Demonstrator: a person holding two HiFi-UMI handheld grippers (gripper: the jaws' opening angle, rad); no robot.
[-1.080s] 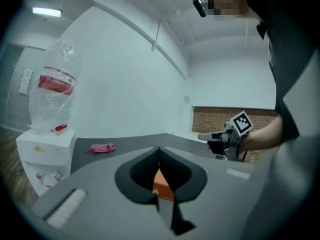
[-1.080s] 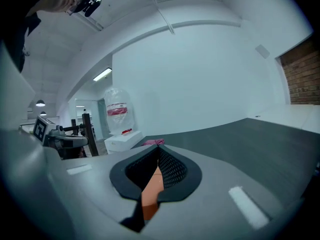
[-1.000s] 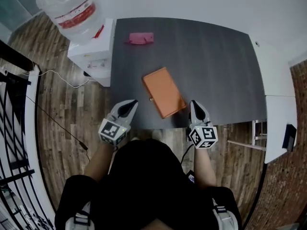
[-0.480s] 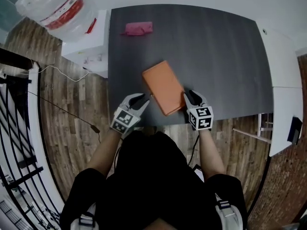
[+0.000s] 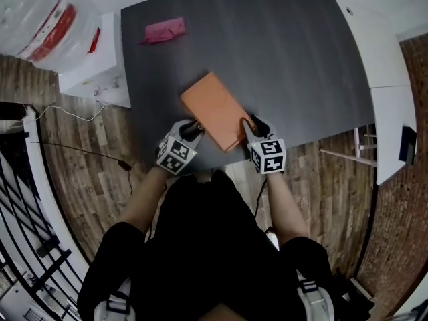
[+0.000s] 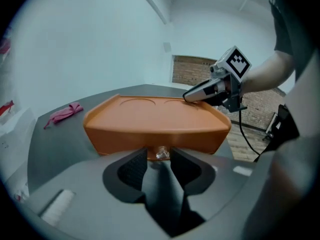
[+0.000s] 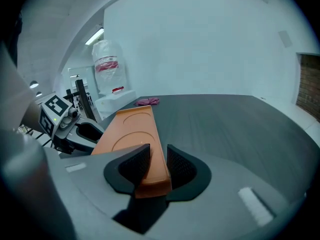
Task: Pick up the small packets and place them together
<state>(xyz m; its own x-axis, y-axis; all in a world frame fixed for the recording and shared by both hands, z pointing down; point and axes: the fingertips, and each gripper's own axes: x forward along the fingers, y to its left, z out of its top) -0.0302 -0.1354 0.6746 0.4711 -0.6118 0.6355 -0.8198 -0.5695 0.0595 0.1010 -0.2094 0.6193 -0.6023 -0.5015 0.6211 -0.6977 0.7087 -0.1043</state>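
At the near edge of the dark grey table [image 5: 301,59], the left gripper [image 6: 160,153] has just been opening its jaws; they stand part open around the small shiny catch [image 6: 161,154] on the front of the flat orange plastic case [image 5: 214,109], not visibly pinching it. The right gripper [image 7: 157,151] has also just opened, to full width, its jaws straddling the case's near corner edge without clamping it. The case looks rigid and smooth, its lid pressed with two round hollows. Well apart from it, near the far left corner, lies the only packet in view, a crumpled pink packet [image 5: 162,30]: probably light, soft and thin, best pinched across a raised fold rather than flat against the tabletop
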